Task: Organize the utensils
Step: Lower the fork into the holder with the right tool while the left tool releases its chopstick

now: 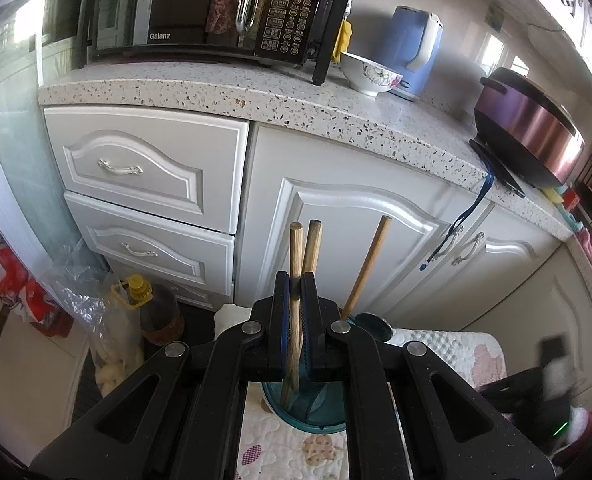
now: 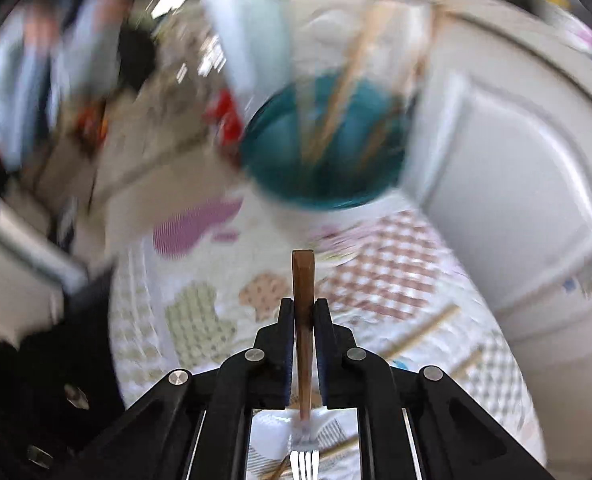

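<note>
In the left wrist view my left gripper [image 1: 295, 280] is shut on a wooden chopstick [image 1: 296, 248] that stands upright, its lower end inside a teal cup [image 1: 316, 420] below the jaws. A second chopstick [image 1: 313, 240] leans just behind it, and a third [image 1: 366, 264] stands in the cup to the right. The right wrist view is blurred. There my right gripper [image 2: 304, 304] is shut on a fork's brown handle [image 2: 303, 276], with the fork's metal tines [image 2: 304, 460] pointing back under the jaws. The teal cup [image 2: 324, 152], with chopsticks in it, lies ahead of it.
A patterned quilted cloth [image 2: 199, 320] covers the work surface, with loose chopsticks [image 2: 420, 332] lying on it. White cabinet doors [image 1: 336, 220] rise close behind the cup. An oil bottle [image 1: 155, 304] and plastic bags [image 1: 75, 300] sit on the floor at left. A dark blurred object [image 1: 536, 392] is at right.
</note>
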The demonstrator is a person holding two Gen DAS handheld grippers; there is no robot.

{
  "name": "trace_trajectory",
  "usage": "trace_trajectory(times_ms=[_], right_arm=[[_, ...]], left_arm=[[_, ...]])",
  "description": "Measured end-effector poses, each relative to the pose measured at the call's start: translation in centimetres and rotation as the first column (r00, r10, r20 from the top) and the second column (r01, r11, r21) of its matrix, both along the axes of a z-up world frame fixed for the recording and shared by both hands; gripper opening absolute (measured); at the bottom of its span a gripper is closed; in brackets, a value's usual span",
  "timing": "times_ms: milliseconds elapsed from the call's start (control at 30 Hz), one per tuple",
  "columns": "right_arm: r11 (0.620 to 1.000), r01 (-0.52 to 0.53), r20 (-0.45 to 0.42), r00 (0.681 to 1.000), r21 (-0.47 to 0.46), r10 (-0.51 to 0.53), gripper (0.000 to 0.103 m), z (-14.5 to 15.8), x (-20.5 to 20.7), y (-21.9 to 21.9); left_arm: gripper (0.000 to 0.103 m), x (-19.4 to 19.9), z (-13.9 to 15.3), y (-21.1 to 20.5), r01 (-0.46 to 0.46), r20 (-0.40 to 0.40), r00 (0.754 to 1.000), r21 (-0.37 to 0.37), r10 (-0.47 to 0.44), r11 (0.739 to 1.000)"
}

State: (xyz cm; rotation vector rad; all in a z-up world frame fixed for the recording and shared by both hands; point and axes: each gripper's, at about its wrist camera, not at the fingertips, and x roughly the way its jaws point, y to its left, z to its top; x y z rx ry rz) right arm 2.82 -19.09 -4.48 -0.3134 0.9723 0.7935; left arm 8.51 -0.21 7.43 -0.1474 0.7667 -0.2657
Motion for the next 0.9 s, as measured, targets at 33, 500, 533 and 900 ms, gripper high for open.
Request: trace_trajectory(times_ms=[33,500,533,900], right_arm=[[0.998,0.045,-0.005,0.999,0.045,-0.044,0.009,0.9,0.0,-1.4],[0.906,0.157,0.036,0.982,0.393,-0.186,0.009,10.7,-1.5,-7.3],[0.900,0.145,0.043,0.983,0.410,-0.178,0.009,11.7,-1.4,-7.3],[0.890,0.131,0.163,0.961,0.436,-0.222,0.009,17.8,2.3,-3.2]], left_arm=[[0.004,-0.1,0.0,0.0,0.000,-0.002,1.000,-0.002,0.000,1.000],[0.004,-0.6,0.6,-0.5,0.001,0.011,1.000,0.030,-0.002,1.000],[0.004,-0.6,0.6,-0.6,0.001,0.011,1.000,0.034,-0.001,0.999],[0.004,-1.1,1.5,-1.1,0.012,0.026,1.000,0.083,-0.014,0.997]])
